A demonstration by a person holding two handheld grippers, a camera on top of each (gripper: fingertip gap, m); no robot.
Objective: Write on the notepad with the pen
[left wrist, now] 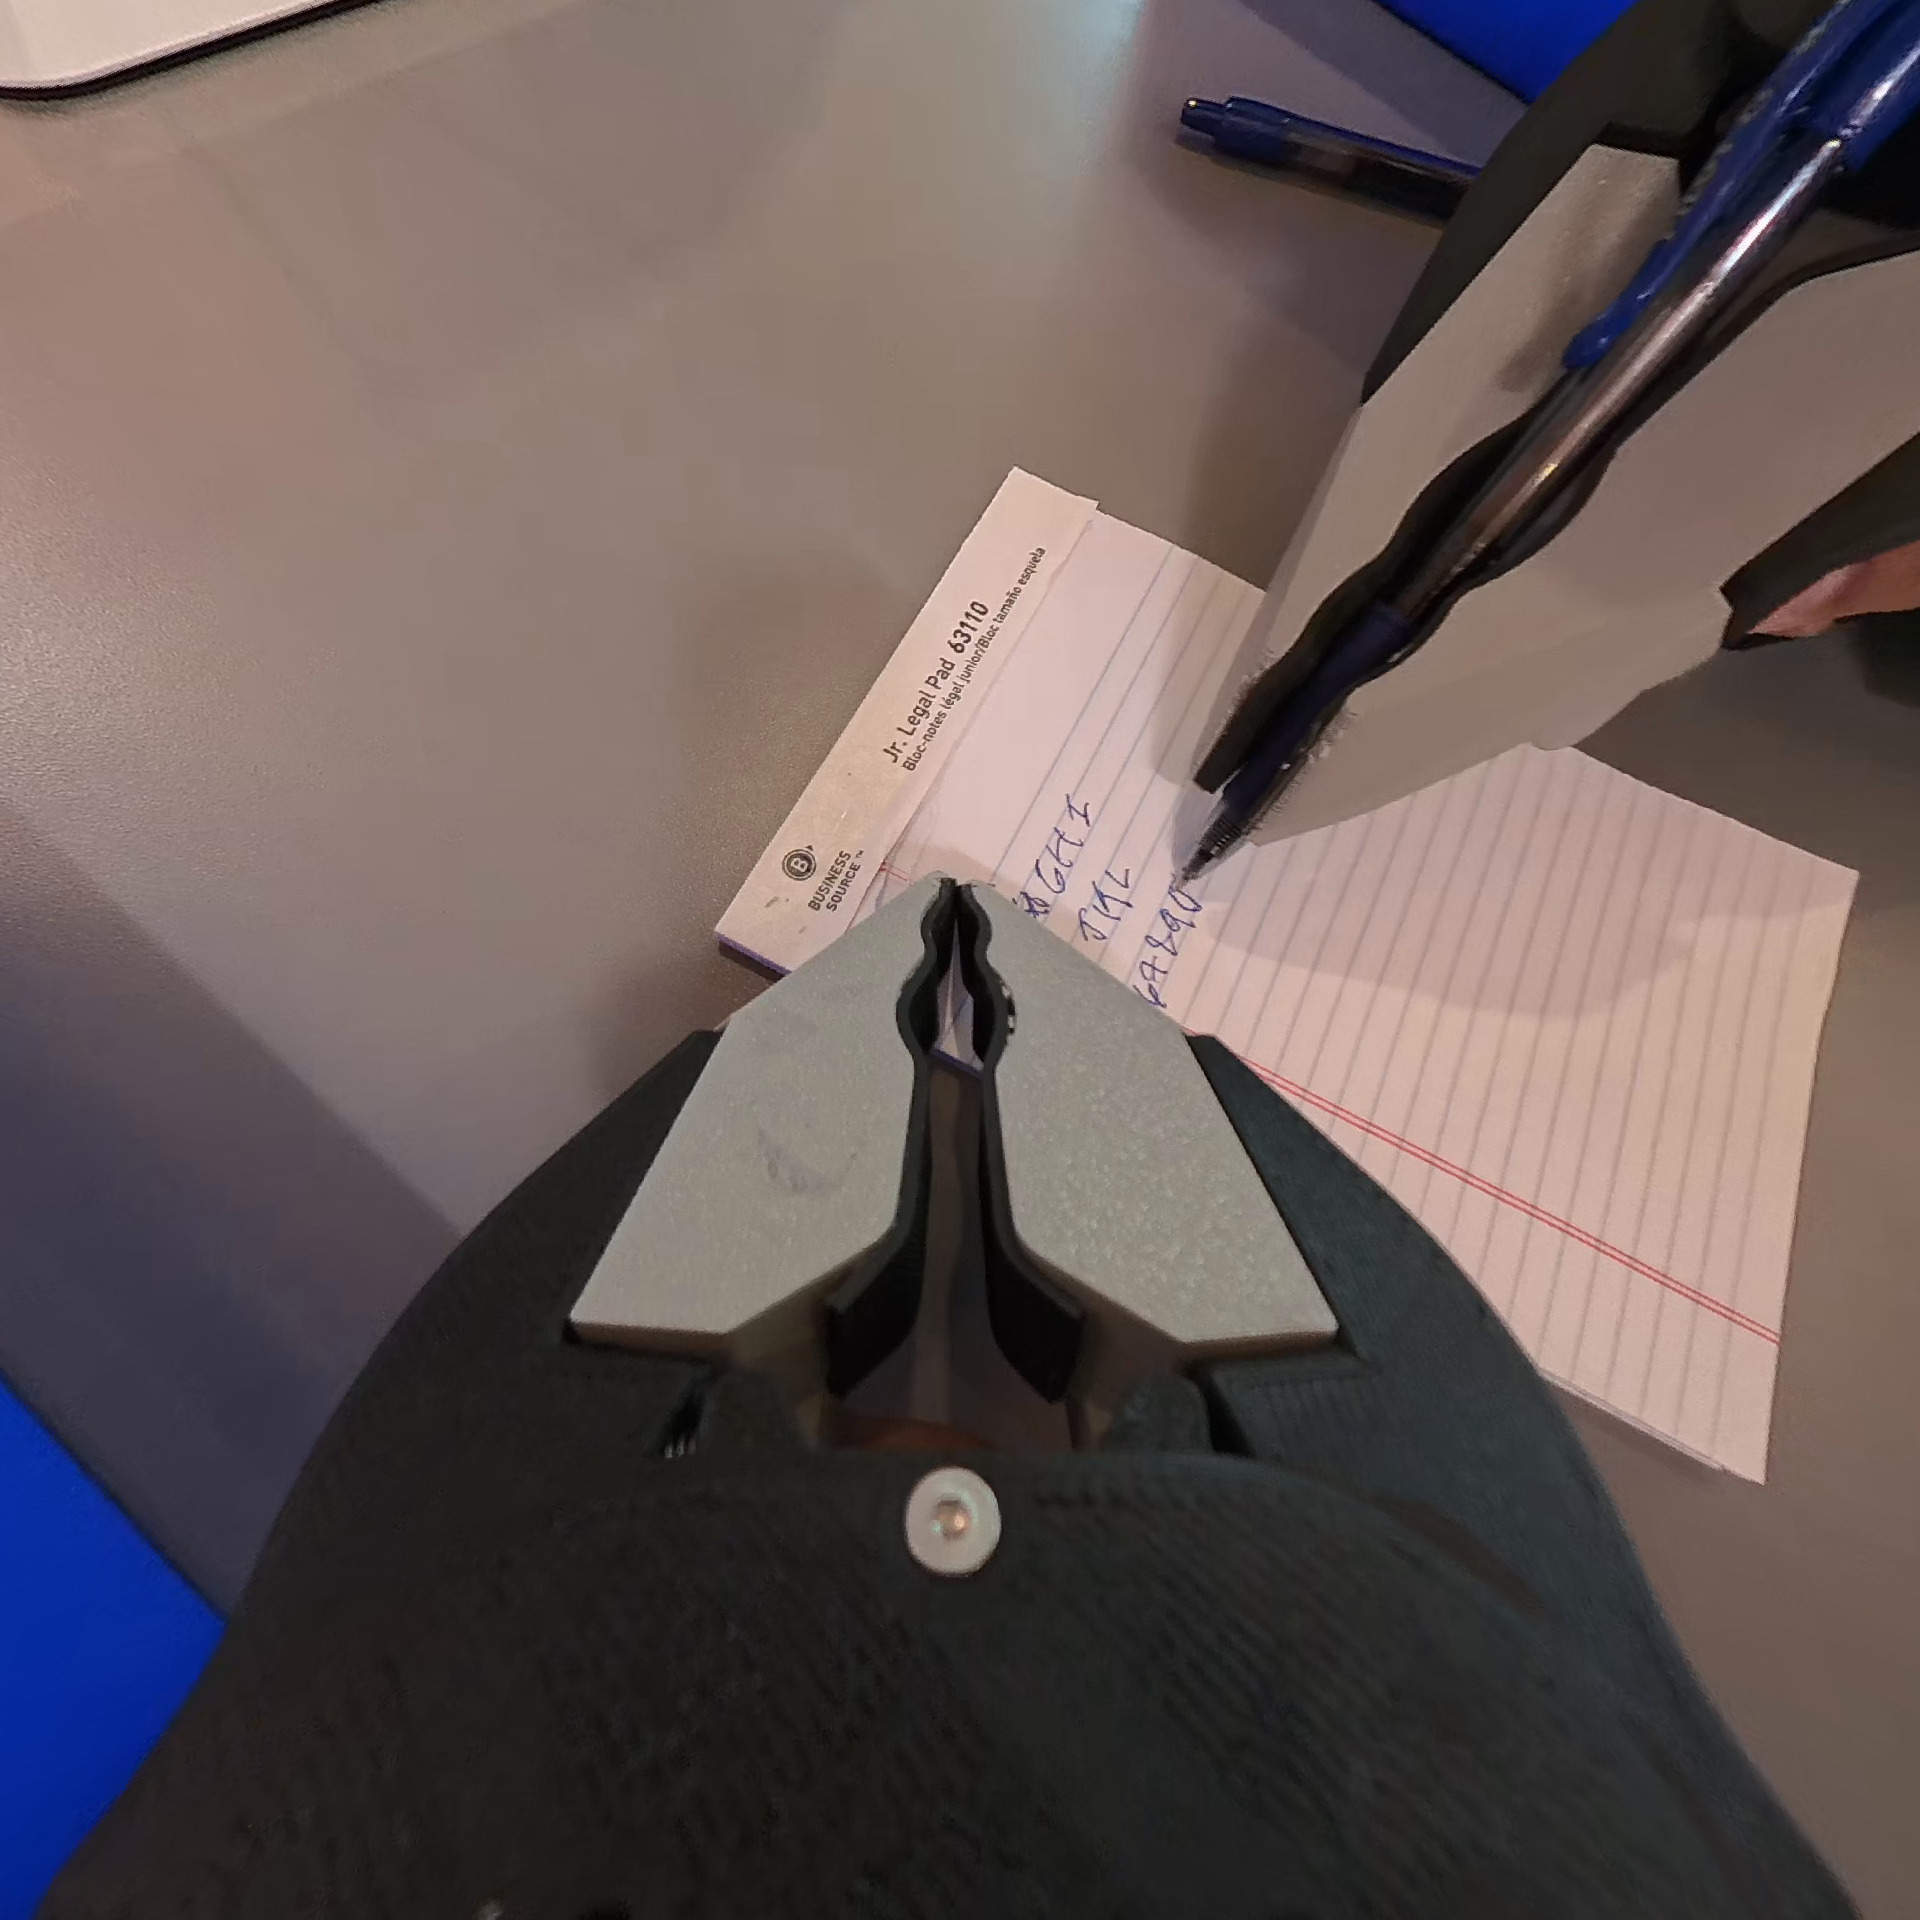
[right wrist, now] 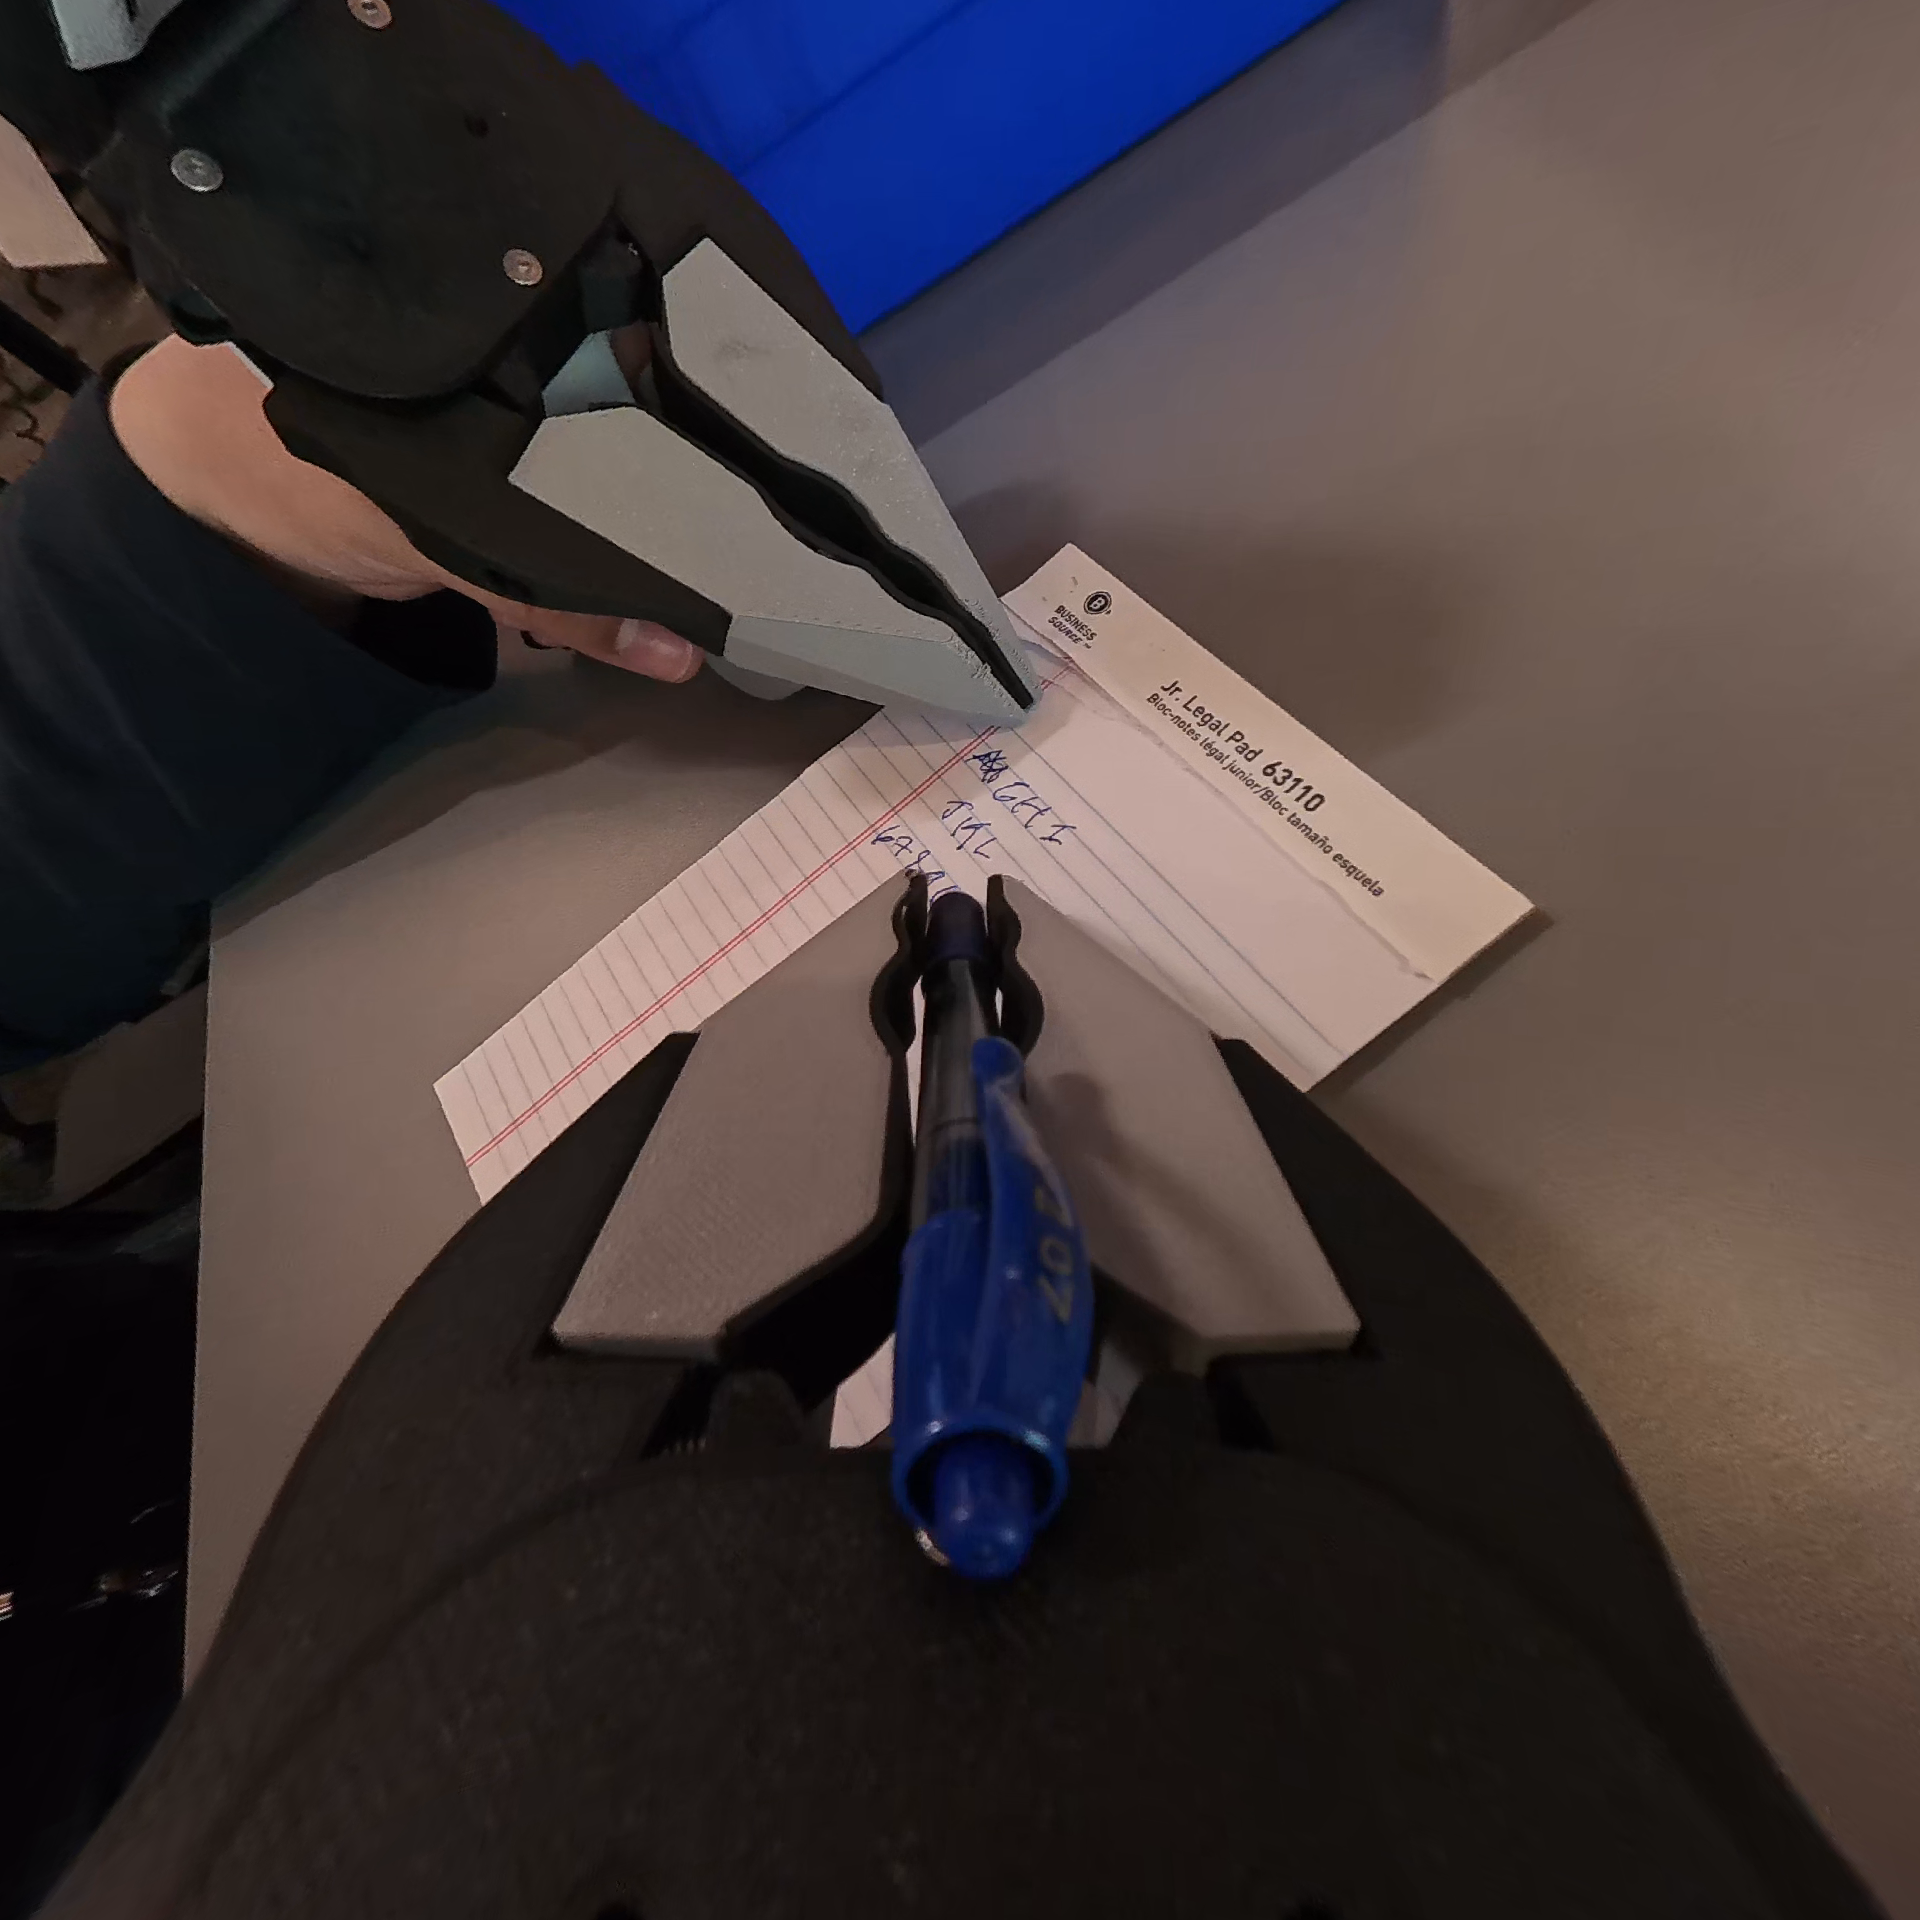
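A white lined notepad (left wrist: 1507, 987) lies on the grey table, also in the right wrist view (right wrist: 1174, 873). Blue handwriting fills three short rows near its top. My right gripper (right wrist: 954, 894) is shut on a blue pen (right wrist: 987, 1268), also in the left wrist view (left wrist: 1621, 436). The pen tip (left wrist: 1200, 860) touches the paper at the end of the third row. My right gripper also shows in the left wrist view (left wrist: 1247, 790). My left gripper (left wrist: 954, 889) is shut, its tips pressing the pad's top corner near the binding strip; it also shows in the right wrist view (right wrist: 1023, 696).
A second blue pen (left wrist: 1320, 145) lies on the table beyond the pad. A blue surface (right wrist: 935, 125) borders the grey table (left wrist: 468, 520). A white flat object (left wrist: 125, 42) sits at the far left corner. A person's hand (right wrist: 312, 520) holds the left gripper. My right fingertips sit around 5 cm from my left ones.
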